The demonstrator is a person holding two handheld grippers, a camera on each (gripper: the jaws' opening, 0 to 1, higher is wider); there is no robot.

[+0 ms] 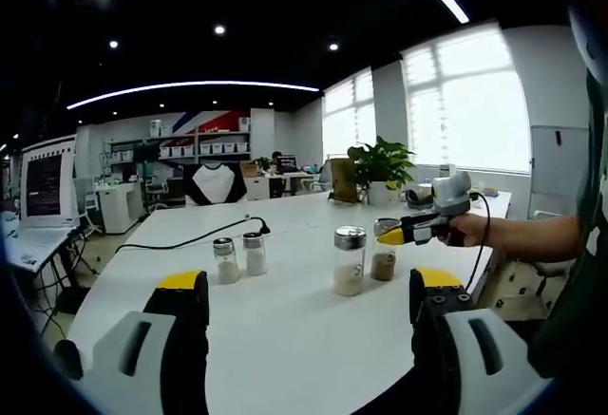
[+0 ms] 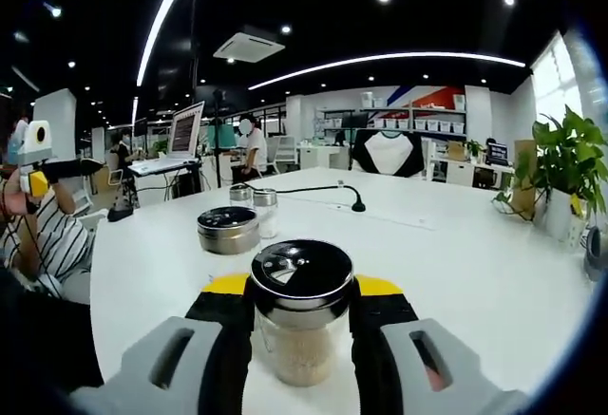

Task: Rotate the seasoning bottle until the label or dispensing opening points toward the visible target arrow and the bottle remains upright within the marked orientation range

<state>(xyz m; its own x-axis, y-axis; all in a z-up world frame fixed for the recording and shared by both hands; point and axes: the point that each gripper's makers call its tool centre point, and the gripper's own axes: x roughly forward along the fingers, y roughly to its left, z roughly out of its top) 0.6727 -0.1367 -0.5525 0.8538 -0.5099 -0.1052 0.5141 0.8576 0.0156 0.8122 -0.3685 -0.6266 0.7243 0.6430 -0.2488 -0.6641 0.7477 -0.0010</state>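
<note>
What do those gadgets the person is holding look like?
Each hand-held gripper has two chunky jaws: grey shells with slot-shaped cutouts, black inner faces and yellow tips. That goes for the left hand-held gripper and the right hand-held gripper. A dark cable hangs from the right one.

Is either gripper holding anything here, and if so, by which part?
The right gripper holds a seasoning bottle by its glass body, just below the metal cap. The left gripper is open, holding nothing.
</note>
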